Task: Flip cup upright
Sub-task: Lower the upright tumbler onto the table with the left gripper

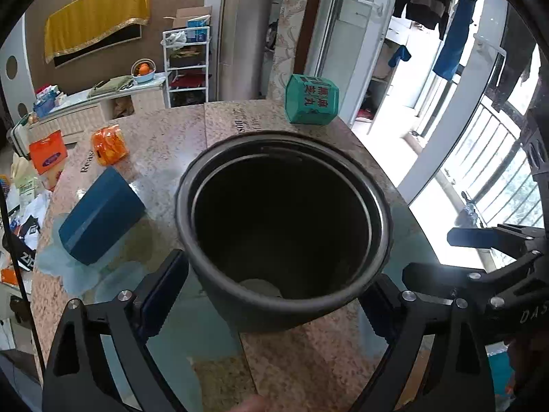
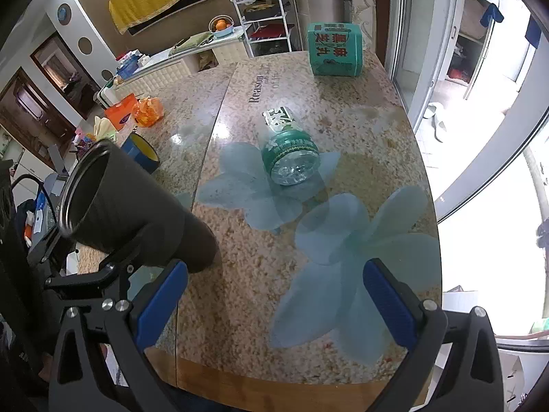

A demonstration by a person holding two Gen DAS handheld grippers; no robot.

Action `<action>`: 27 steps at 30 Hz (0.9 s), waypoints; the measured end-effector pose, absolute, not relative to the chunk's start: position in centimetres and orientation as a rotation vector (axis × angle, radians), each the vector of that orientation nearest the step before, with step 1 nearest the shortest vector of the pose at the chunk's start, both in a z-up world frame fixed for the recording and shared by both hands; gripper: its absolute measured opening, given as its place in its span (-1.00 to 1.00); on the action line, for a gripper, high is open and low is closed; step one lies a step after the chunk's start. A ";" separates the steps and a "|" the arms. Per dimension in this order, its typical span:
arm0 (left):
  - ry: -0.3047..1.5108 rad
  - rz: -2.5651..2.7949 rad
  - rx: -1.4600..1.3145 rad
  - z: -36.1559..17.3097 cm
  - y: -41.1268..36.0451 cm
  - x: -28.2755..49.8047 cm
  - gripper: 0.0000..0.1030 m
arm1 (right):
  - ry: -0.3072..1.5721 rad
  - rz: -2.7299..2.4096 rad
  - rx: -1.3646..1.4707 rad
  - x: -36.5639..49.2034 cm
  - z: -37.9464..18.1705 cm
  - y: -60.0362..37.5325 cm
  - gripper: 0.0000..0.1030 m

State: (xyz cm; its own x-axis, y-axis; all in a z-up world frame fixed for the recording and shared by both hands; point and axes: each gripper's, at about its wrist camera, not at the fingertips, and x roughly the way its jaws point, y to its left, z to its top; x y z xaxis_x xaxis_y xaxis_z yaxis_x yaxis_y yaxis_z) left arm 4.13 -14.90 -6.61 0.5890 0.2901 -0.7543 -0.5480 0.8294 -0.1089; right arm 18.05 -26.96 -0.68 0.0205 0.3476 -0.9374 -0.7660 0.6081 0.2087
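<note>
A dark grey cup [image 1: 281, 226] fills the left wrist view, its open mouth facing the camera. My left gripper [image 1: 271, 295] is shut on its body, one blue pad on each side. In the right wrist view the same cup [image 2: 137, 213] is tilted, mouth up and to the left, its base near the table, with the left gripper's fingers [image 2: 116, 261] around it. My right gripper [image 2: 274, 305] is open and empty above the table's near part, to the right of the cup.
The speckled table [image 2: 308, 103] carries a green plastic bottle [image 2: 288, 151] lying on its side, a green box [image 2: 334, 49] at the far edge, a blue cylinder [image 1: 103, 216], an orange bag [image 1: 109, 146] and an orange packet [image 1: 48, 152].
</note>
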 end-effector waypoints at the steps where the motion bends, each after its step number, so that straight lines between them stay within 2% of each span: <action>1: 0.802 0.498 -0.345 -6.5 -15.0 4.1 0.84 | 1.280 0.902 -0.407 18.1 -0.7 -27.0 0.99; 9: 0.853 0.443 -0.408 -6.5 -13.7 3.5 0.99 | 1.290 0.906 -0.413 18.3 -0.6 -26.8 0.99; 27: 0.908 0.098 -0.427 -1.7 -12.0 -0.1 1.00 | 1.238 0.752 -0.423 15.8 2.8 -25.5 0.99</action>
